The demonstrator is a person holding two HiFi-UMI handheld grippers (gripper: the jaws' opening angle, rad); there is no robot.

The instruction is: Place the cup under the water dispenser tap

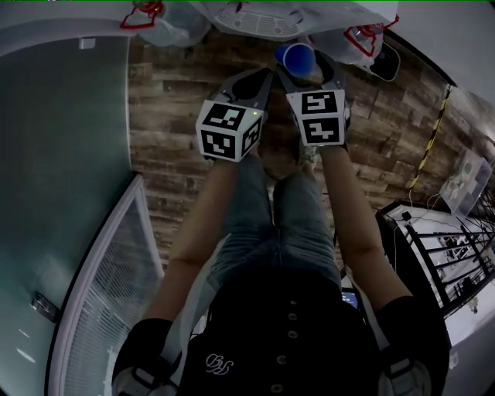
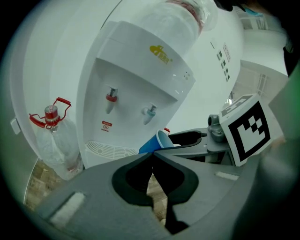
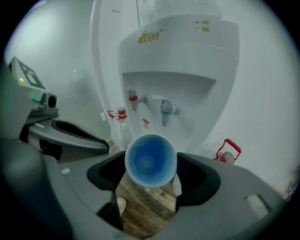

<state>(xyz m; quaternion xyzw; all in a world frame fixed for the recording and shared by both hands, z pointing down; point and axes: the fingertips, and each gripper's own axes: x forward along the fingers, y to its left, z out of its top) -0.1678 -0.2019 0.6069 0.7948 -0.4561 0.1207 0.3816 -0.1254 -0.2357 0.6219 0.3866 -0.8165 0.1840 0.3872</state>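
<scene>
Fingers [image 3: 199, 180] of the right gripper [image 3: 151, 174] clamp the blue cup [image 3: 150, 159], held in front of the water dispenser [image 3: 187, 61], short of its tap [image 3: 167, 110]; left gripper [image 2: 151, 159] pinched together, empty. Carry step, looks like: next, ease the cup forward and upright beneath that tap

In the head view, the water dispenser [image 1: 259, 17] is cut off at the far picture edge. The right gripper [image 1: 305, 71] hides the blue cup's [image 1: 293, 54] near part. The print on the warning label [image 2: 107, 125] is too small to read.

The cup [image 3: 150, 161] sits in the right tongs [image 3: 151, 177], before the water dispenser [image 3: 187, 61].
</scene>
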